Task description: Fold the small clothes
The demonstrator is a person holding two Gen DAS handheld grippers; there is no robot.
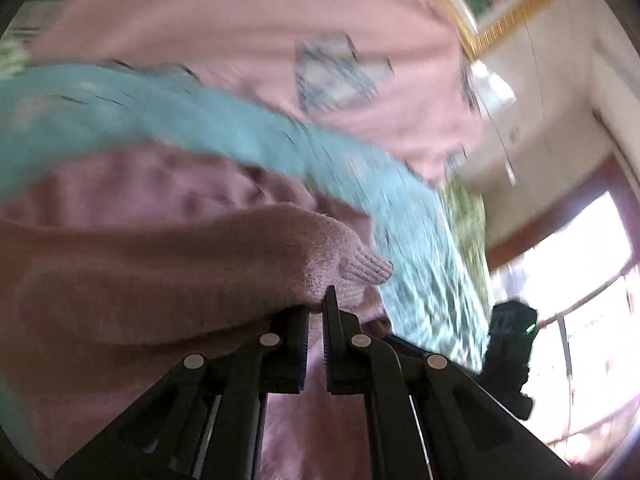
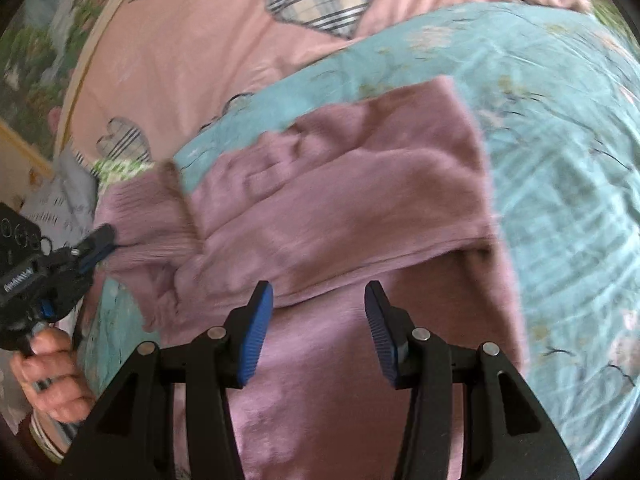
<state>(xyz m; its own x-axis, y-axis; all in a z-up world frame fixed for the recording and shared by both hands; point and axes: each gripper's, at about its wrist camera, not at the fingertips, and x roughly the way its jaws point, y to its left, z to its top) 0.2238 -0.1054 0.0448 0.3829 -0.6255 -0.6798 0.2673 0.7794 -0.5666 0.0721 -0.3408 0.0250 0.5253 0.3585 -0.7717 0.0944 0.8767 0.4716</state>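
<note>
The left tool is closest, and its jaws are pinched shut on the cuff of the sleeve of the pink sweater. It holds the sleeve up off the bed so the sleeve can be laid over the middle, I think. The right tool hangs just above the bottom part of the sweater with its jaws apart and nothing between them, maybe ready to press the fold flat. The sweater lies partly folded on a blue flowered cloth. Farther back is a pink bedsheet with checked hearts. A hand holds the left tool's handle.
</note>
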